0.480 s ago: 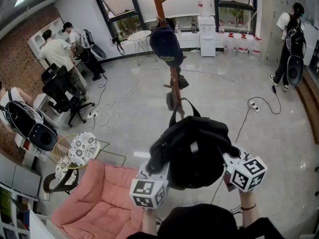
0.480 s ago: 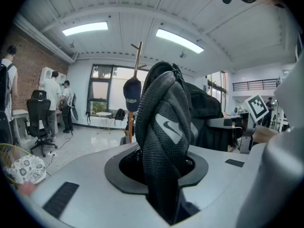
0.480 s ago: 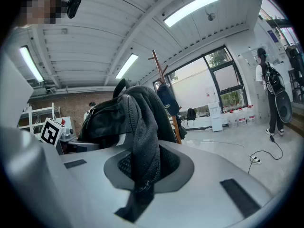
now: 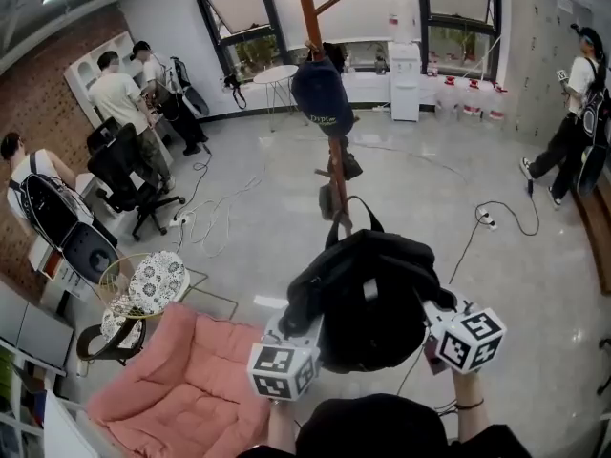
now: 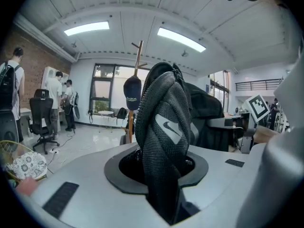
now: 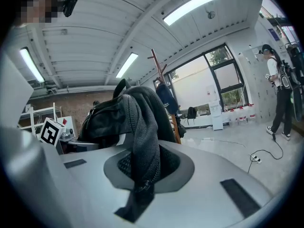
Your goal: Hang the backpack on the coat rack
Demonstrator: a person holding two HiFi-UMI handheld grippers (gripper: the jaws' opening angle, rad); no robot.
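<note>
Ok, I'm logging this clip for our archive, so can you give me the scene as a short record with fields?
backpack: black backpack, held up between both grippers, not yet hung
left gripper: left gripper shut on a mesh strap of the backpack
right gripper: right gripper shut on a fold of the backpack's fabric
coat rack: wooden coat rack stands just ahead of the backpack
on the rack: dark cap
floor, lower left: pink cushion
</note>
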